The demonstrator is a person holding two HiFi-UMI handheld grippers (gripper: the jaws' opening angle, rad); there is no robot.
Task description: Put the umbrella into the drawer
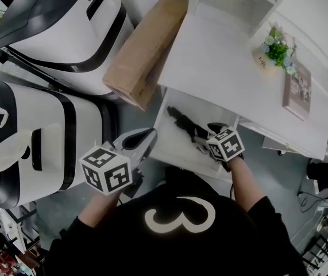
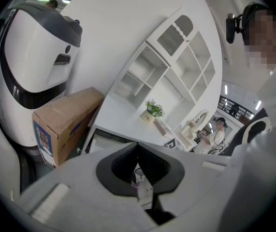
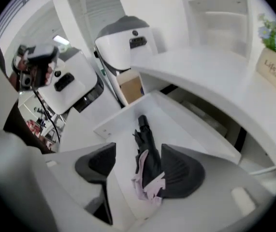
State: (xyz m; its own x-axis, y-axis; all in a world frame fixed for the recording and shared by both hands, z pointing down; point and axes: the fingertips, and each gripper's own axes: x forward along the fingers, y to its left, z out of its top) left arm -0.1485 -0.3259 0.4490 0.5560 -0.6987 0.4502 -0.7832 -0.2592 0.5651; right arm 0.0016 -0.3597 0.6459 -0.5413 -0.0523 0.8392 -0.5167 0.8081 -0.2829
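A folded black umbrella [image 1: 182, 121] with a pale pink end lies in the open white drawer [image 1: 166, 148] under the desk. In the right gripper view the umbrella [image 3: 146, 146] rests on the drawer floor [image 3: 176, 124], below and between my jaws. My right gripper [image 1: 203, 138] hangs over the umbrella's near end, open [image 3: 137, 159], its pads not touching it. My left gripper [image 1: 142, 141] is at the drawer's left front corner. In its own view the left gripper [image 2: 138, 146] has its tips together and holds nothing.
A white desk top [image 1: 221, 62] carries a small potted plant [image 1: 276, 49] and a picture frame [image 1: 297, 88]. A long cardboard box [image 1: 143, 48] leans left of the desk. Two large white and black machines [image 1: 60, 27] [image 1: 37, 137] stand at the left.
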